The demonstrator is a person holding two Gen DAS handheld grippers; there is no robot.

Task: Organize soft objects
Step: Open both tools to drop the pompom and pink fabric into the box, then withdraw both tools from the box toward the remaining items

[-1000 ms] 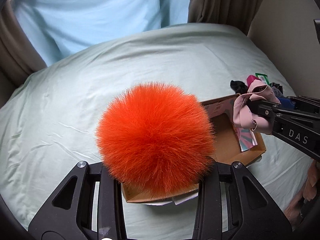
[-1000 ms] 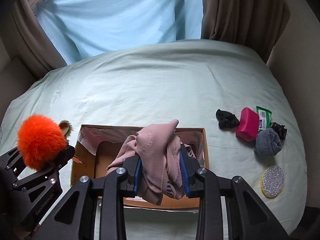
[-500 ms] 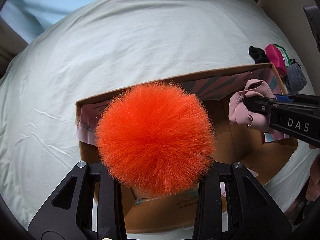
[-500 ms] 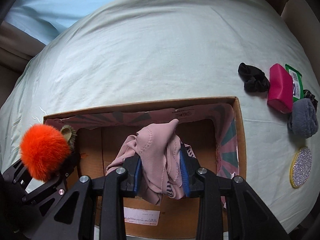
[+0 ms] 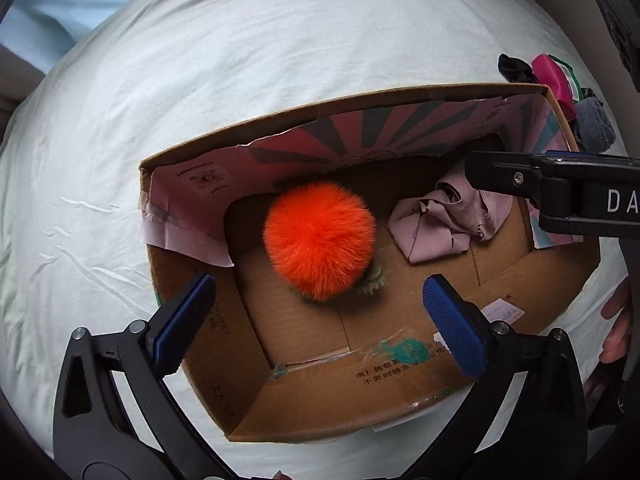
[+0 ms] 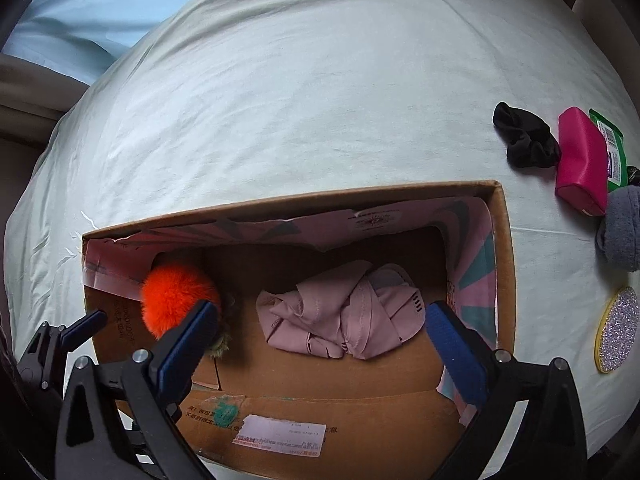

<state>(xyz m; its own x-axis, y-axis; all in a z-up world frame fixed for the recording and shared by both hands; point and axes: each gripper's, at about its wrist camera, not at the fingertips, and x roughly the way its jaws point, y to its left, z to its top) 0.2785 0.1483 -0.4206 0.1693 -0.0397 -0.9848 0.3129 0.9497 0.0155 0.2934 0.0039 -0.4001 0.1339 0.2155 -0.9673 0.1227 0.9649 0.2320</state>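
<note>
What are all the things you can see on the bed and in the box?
Cardboard box: one, brown with a pink patterned lining, on the bed.
Pompom: one, orange and fluffy, on the box floor, left side.
Cloth: one, pale pink, crumpled, on the box floor beside the pompom.
Bedsheet: one, pale green, under everything.
Scrunchie: one, black, on the sheet right of the box.
Pouch: one, magenta, next to the scrunchie.
Packet: one, green, behind the pouch.
Fleece bundle: one, grey, near the pouch.
Glitter disc: one, silver with a yellow rim, right edge.
Left gripper: open, above the box.
Right gripper: open, above the cloth.
</note>
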